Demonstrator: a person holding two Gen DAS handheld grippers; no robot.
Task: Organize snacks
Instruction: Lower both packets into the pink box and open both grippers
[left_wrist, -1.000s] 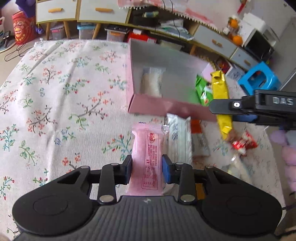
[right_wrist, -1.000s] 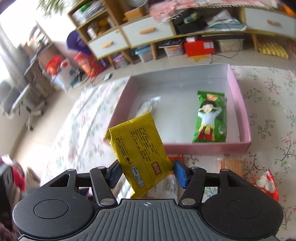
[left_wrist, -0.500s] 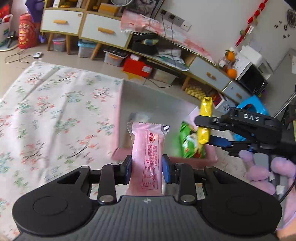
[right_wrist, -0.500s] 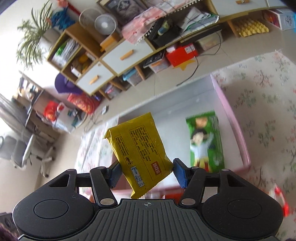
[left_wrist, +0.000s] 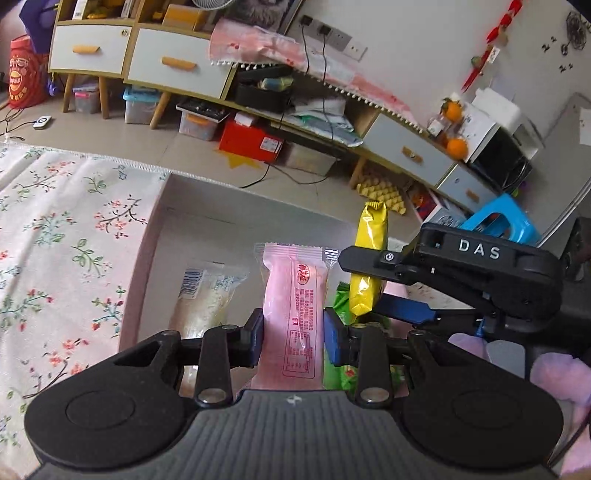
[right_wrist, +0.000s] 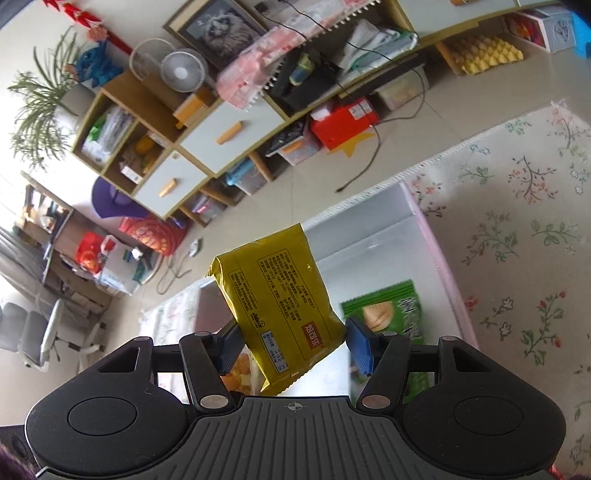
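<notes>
My left gripper (left_wrist: 293, 338) is shut on a pink snack packet (left_wrist: 295, 310) and holds it above the pink box (left_wrist: 147, 236). My right gripper (right_wrist: 293, 345) is shut on a yellow snack packet (right_wrist: 280, 306), also above the pink box (right_wrist: 436, 251); this right gripper (left_wrist: 373, 284) and the yellow packet (left_wrist: 369, 251) show in the left wrist view too, just right of the pink packet. Inside the box lie a clear white packet (left_wrist: 207, 299) and a green packet (right_wrist: 391, 310), which also shows in the left wrist view (left_wrist: 343, 299).
The box sits on a floral cloth (left_wrist: 55, 236) that also shows in the right wrist view (right_wrist: 517, 240). Beyond it are tiled floor, a low cabinet with drawers (left_wrist: 159, 62), storage bins, a red box (left_wrist: 251, 142) and a blue stool (left_wrist: 506, 221).
Both grippers have lifted and moved forward over the pink box with their packets still held. The loose snacks on the cloth near the box front have dropped out of view.
</notes>
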